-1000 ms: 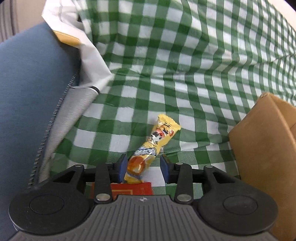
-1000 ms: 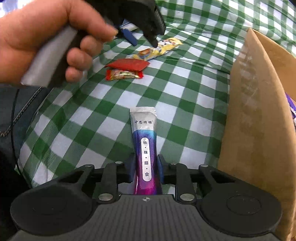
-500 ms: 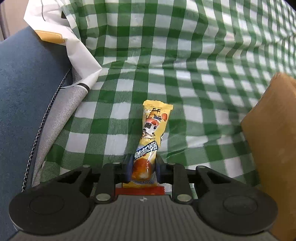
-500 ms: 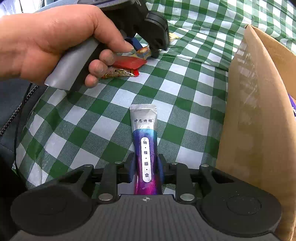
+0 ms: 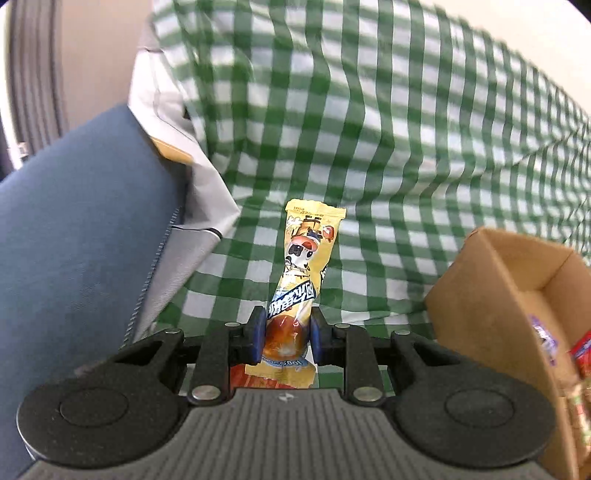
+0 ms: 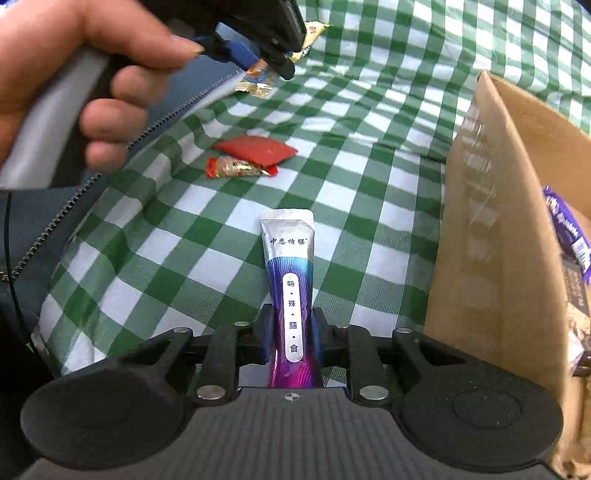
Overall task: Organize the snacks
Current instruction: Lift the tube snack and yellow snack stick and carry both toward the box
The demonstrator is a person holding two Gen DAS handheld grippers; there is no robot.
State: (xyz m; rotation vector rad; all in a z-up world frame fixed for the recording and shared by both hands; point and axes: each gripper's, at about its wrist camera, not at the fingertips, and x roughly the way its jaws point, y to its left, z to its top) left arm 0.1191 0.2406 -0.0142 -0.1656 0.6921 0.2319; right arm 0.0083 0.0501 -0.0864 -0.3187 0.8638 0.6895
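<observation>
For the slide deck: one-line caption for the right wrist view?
Right gripper shut on a silver-and-purple snack sachet over green-checked cloth, brown cardboard box alongside.

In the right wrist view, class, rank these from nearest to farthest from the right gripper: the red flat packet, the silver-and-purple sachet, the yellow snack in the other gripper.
1. Silver-and-purple sachet: clamped in the right gripper, centre bottom.
2. Red flat packet: lying on the checked cloth, mid-left.
3. Yellow snack: top of view, held in the left gripper.

blurred tablecloth (image 5: pixel 369 110), box (image 5: pixel 517 295) cut off
</observation>
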